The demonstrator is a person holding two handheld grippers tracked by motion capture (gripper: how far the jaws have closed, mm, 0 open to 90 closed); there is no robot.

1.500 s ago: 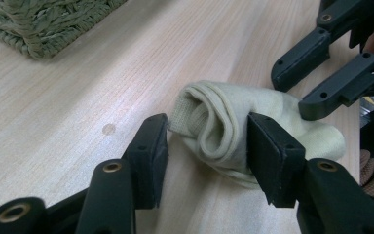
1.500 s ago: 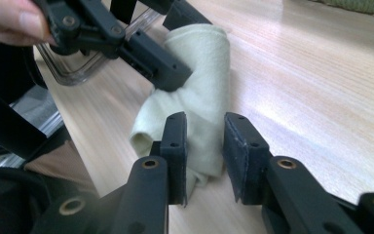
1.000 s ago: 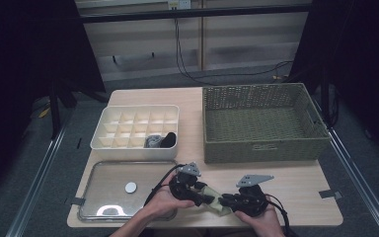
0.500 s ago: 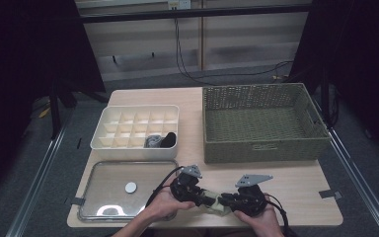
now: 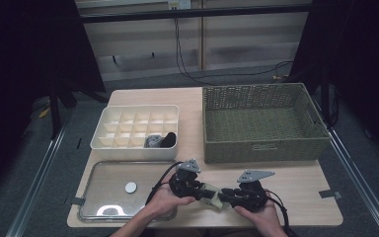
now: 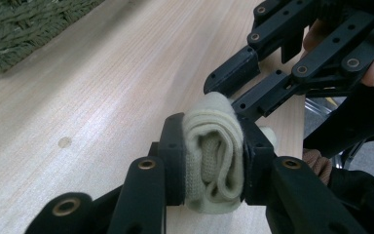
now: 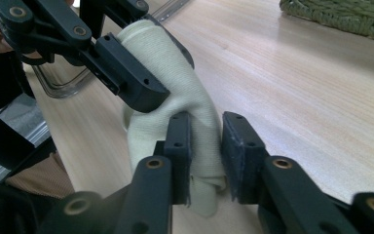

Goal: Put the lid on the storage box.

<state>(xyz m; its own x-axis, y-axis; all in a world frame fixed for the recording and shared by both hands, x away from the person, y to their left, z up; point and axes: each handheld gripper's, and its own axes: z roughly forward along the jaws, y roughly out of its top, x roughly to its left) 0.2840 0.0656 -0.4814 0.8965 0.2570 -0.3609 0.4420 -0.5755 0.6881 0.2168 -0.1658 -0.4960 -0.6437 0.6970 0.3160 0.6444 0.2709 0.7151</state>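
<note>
Now, starting at the left, the left gripper (image 5: 208, 192) has its jaws clamped on a pale cream sock (image 6: 213, 156); in the left gripper view the folded cloth is squeezed flat between the two black pads, bulging out above and below them. Just ahead of those jaws, the right gripper (image 6: 246, 100) meets the same sock from the opposite side. In the right gripper view, the right gripper (image 7: 204, 146) has its jaws narrowed around the sock (image 7: 170, 78), with the cloth pressed against the left pad and a thin gap showing at the right pad. Beyond its tips the left gripper (image 7: 136, 80) pinches the upper part of the cloth. The sock (image 5: 216, 197) thus spans between the two grippers, low over the wooden table (image 5: 301, 177) near its front edge. Ahead of the left gripper sits a white divided box (image 5: 137, 126); to its left lies a clear tray (image 5: 113, 192). Ahead of the right gripper (image 5: 227, 196) stands a green woven basket (image 5: 264, 121).
</note>
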